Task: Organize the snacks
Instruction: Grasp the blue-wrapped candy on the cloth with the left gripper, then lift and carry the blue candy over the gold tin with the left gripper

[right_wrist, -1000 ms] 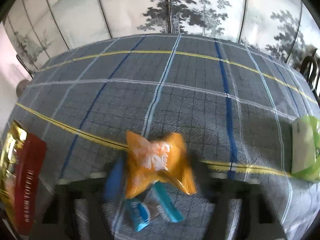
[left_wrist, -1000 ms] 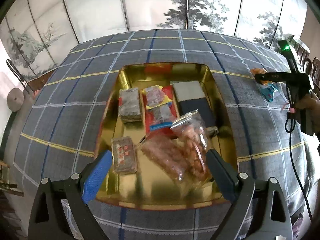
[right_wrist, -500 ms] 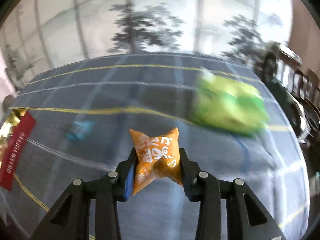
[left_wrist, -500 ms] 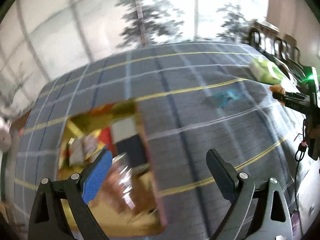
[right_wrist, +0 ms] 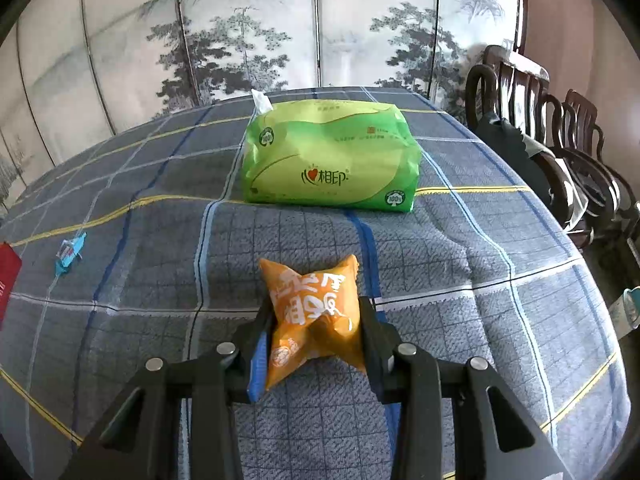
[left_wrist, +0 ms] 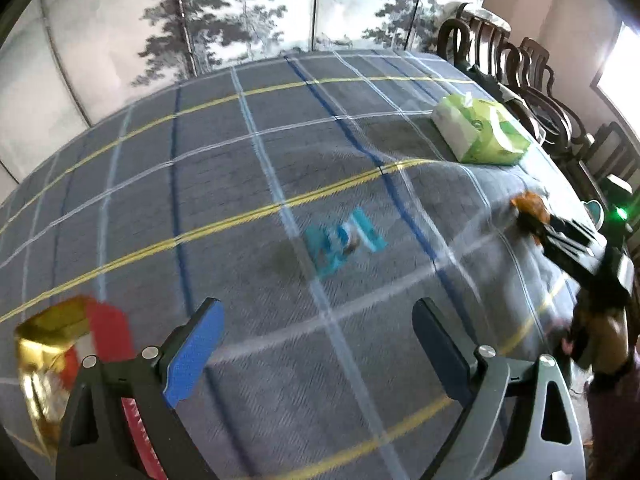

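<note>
My right gripper (right_wrist: 316, 320) is shut on an orange snack packet (right_wrist: 312, 312) and holds it above the checked tablecloth; the packet (left_wrist: 528, 205) and gripper also show at the right of the left wrist view. My left gripper (left_wrist: 316, 340) is open and empty above the cloth. A small blue snack packet (left_wrist: 344, 240) lies on the cloth ahead of it, and shows far left in the right wrist view (right_wrist: 70, 254). The gold tray (left_wrist: 36, 344) with a red box (left_wrist: 110, 328) sits at the lower left.
A green tissue pack (right_wrist: 332, 160) lies on the table beyond the orange packet, also in the left wrist view (left_wrist: 480, 128). Dark wooden chairs (right_wrist: 560, 128) stand along the table's right side. A painted folding screen stands behind the table.
My left gripper has swung right, away from the tray, and now faces the blue packet. My right gripper has lifted the orange packet and turned right toward the tissue pack.
</note>
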Available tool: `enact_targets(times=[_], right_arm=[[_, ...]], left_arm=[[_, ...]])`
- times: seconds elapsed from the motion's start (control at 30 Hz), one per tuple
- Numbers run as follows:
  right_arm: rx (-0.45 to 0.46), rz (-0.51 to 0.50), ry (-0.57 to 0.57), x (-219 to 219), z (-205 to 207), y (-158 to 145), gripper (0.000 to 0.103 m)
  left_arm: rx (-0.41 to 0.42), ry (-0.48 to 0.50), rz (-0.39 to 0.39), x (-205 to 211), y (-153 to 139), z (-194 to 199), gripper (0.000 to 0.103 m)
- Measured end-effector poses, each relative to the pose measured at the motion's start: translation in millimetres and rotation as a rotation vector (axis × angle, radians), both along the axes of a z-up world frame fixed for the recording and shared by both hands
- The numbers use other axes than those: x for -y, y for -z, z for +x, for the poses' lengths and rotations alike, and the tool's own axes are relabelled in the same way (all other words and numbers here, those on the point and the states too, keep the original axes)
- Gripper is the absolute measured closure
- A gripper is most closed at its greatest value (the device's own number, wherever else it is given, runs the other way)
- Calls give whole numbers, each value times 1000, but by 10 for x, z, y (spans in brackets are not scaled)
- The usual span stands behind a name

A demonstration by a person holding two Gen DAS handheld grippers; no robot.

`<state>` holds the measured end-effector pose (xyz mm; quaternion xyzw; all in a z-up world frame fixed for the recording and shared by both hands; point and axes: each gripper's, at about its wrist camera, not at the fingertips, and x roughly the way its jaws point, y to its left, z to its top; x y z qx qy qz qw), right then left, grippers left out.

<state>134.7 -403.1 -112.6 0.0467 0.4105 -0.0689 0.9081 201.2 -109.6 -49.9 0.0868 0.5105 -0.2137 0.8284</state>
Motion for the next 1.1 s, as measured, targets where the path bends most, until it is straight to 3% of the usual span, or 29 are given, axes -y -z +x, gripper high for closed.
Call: enact_targets(times=[0.23, 0.37, 0.43, 0.47, 0.5, 0.53, 0.6, 0.7, 0.97, 1.1], right_arm=[[-6, 36, -36, 16, 5, 21, 63], [-3, 65, -37, 39, -8, 24, 63], [-2, 75, -38, 47, -8, 26, 63], [-3, 78, -39, 43, -6, 27, 63], [-3, 79, -41, 44, -2, 27, 63], [-6, 80, -44, 40, 1, 29, 63], [-8, 77, -45, 35, 6, 29, 63], [-7, 80, -44, 36, 7, 27, 63], [-14, 63, -40, 10, 12, 29, 62], [-21, 41, -40, -15, 24, 29, 62]], left_arm=[[-99, -46, -10, 217, 303, 384, 10], [-78, -47, 44, 360, 406, 467, 10], [-83, -47, 38, 386, 468, 497, 22], [-110, -51, 25, 387, 524, 517, 47], [-60, -56, 42, 405, 499, 491, 64], [-61, -43, 54, 427, 514, 484, 64], [-38, -33, 70, 437, 498, 432, 74], [-58, -54, 32, 338, 445, 310, 75], [-6, -164, -67, -224, 100, -314, 75], [19, -189, -69, -429, -23, -625, 75]])
